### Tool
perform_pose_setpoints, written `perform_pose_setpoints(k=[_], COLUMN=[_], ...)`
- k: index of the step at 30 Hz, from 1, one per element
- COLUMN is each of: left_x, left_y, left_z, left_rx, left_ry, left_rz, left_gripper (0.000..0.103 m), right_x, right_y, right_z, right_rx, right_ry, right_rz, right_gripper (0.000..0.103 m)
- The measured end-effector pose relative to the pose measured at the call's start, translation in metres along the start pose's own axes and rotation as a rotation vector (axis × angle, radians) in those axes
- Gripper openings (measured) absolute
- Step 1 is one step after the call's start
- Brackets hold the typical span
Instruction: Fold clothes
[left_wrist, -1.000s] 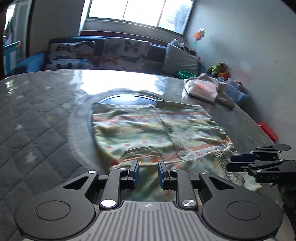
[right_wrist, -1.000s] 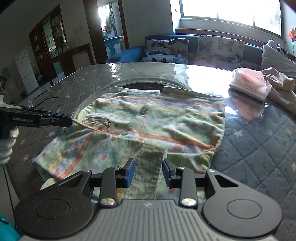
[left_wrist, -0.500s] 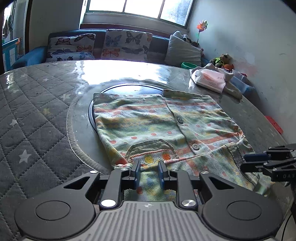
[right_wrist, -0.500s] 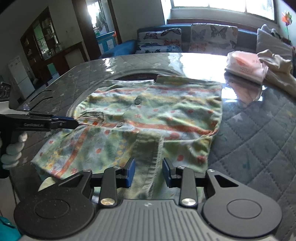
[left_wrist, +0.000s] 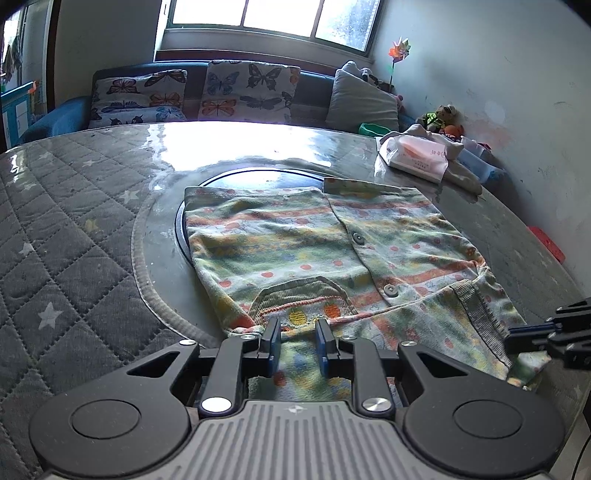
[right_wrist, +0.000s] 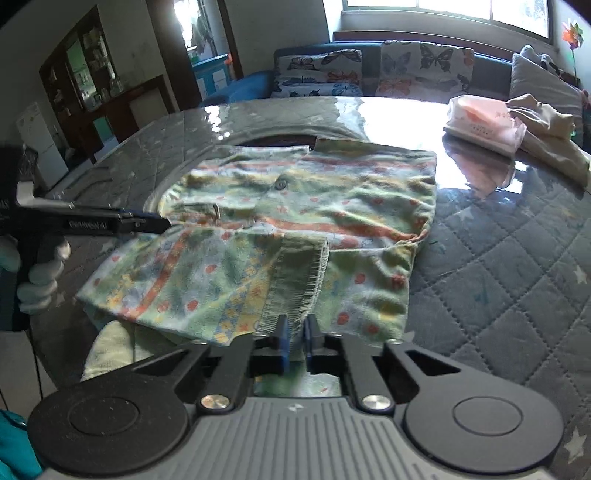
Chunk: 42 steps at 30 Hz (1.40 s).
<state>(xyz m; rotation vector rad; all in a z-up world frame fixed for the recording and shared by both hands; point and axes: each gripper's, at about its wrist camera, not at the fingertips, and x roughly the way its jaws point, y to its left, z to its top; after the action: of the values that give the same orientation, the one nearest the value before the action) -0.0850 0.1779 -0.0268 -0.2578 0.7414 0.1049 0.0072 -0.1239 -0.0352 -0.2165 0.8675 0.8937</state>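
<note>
The left gripper (left_wrist: 297, 341) is held low at the near edge of the table (left_wrist: 74, 229), pointing along the surface. Its fingers are apart, and cloth of the shirt (left_wrist: 295, 243) is seen between them; whether the pads touch it cannot be told. The right gripper (right_wrist: 294, 341) is also held low and level. Its fingers are nearly closed on the ribbed hem of the shirt (right_wrist: 295, 229).

In the right wrist view the left gripper (right_wrist: 147, 224) is seen from the side, held by a hand (right_wrist: 38, 275) in a white glove. White writing is printed on its arm, but it cannot be read.

The shirt is spread flat on the grey quilted table. It is pale green with orange stripes, dots and two dark buttons. A sleeve is folded over its near part.
</note>
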Motion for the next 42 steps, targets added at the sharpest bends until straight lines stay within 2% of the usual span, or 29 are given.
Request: perform_pose_setpoints(k=[4, 6, 9, 10, 15, 18, 23, 26, 31, 35, 42], left_x=[0.001, 0.001, 0.001, 0.000, -0.015, -0.016, 0.000, 0.005, -0.004, -0.008, 0.013], left_y=[0.000, 0.000, -0.001, -0.001, -0.015, -0.027, -0.048, -0.054, -0.054, -0.067, -0.084], left_z=[0.000, 0.000, 0.001, 0.002, 0.008, 0.011, 0.004, -0.005, -0.007, 0.002, -0.005], left_rx=[0.014, 0.020, 0.030, 0.034, 0.083, 0.094, 0.139, 0.196, 0.234, 0.222, 0.263], left_ry=[-0.001, -0.001, 0.003, 0.004, -0.042, -0.045, -0.005, 0.014, 0.019, -0.024, 0.025], left_rz=[-0.003, -0.005, -0.001, 0.002, 0.008, -0.047, -0.075, -0.056, -0.049, -0.097, -0.133], left_gripper=[0.023, 0.023, 0.023, 0.023, 0.025, 0.025, 0.025, 0.025, 0.026, 0.026, 0.026], right_x=[-0.018, -0.014, -0.001, -0.001, -0.009, 0.002, 0.034, 0.048, 0.037, 0.034, 0.038], right_y=[0.009, 0.006, 0.002, 0.003, 0.010, 0.015, 0.017, 0.016, 0.018, 0.029, 0.037], right_z=[-0.001, -0.001, -0.003, -0.001, 0.016, 0.026, 0.033, 0.031, 0.028, 0.027, 0.021], right_rx=[-0.016, -0.022, -0.007, -0.017, -0.086, -0.131, -0.162, -0.188, -0.204, -0.229, -0.276], right_ry=[-0.026, -0.012, 0.038, 0.027, -0.064, -0.095, -0.068, -0.034, -0.044, -0.070, -0.040], right_rz=[-0.004, -0.014, -0.039, -0.045, -0.055, -0.041, -0.024, -0.032, -0.041, -0.008, 0.023], right_gripper=[0.004, 0.004, 0.012, 0.017, 0.017, 0.017, 0.017, 0.017, 0.021, 0.023, 0.023])
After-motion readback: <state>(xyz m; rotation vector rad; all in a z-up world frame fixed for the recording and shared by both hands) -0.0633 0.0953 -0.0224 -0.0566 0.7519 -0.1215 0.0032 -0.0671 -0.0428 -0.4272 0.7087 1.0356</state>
